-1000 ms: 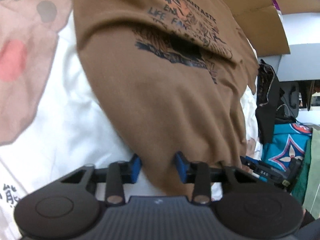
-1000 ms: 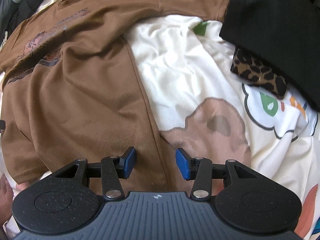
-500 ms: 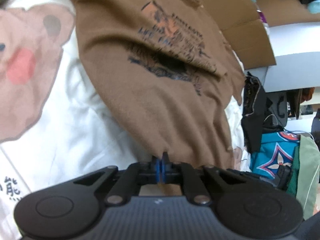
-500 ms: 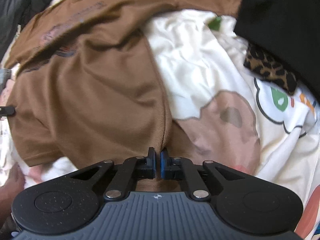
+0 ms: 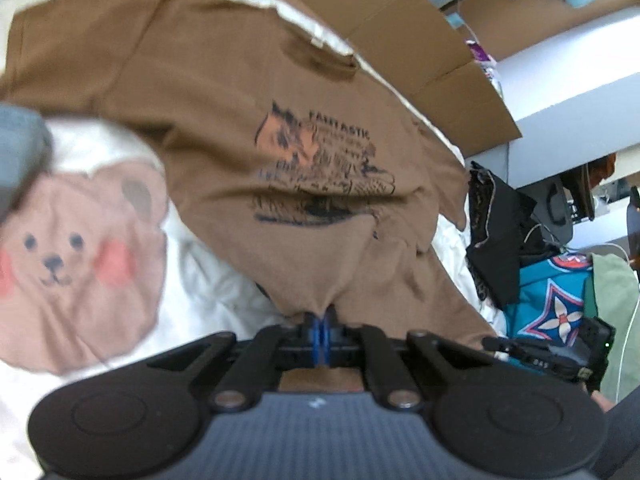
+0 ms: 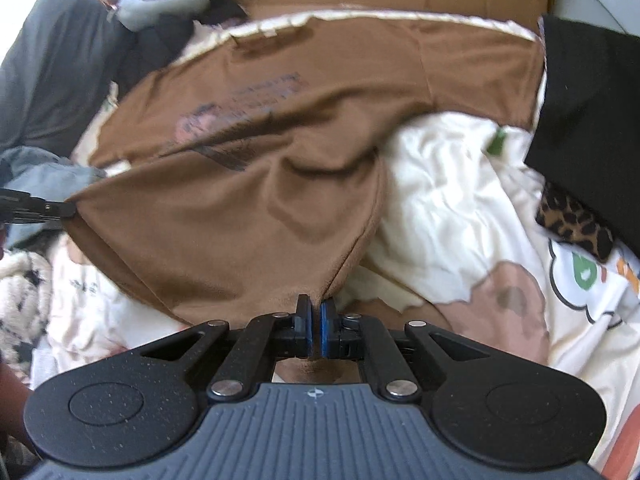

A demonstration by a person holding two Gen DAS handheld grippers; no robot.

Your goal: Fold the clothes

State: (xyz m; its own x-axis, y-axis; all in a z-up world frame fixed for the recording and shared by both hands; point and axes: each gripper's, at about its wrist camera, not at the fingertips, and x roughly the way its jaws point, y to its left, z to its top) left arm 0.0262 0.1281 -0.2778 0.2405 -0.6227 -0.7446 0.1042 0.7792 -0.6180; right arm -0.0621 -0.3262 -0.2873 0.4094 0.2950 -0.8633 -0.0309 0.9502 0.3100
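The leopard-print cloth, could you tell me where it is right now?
In the right wrist view, the leopard-print cloth lies at the right, tucked under the black garment on the cream bedsheet.

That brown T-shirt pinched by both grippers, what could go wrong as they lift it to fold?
Each gripper, left and right, holds only a small pinch of the brown T-shirt near its hem, so the fabric might slip out. The shirt hangs slack and creased between them, so a fold could come out crooked. The bear-print sheet underneath is rumpled and could perhaps get dragged along.
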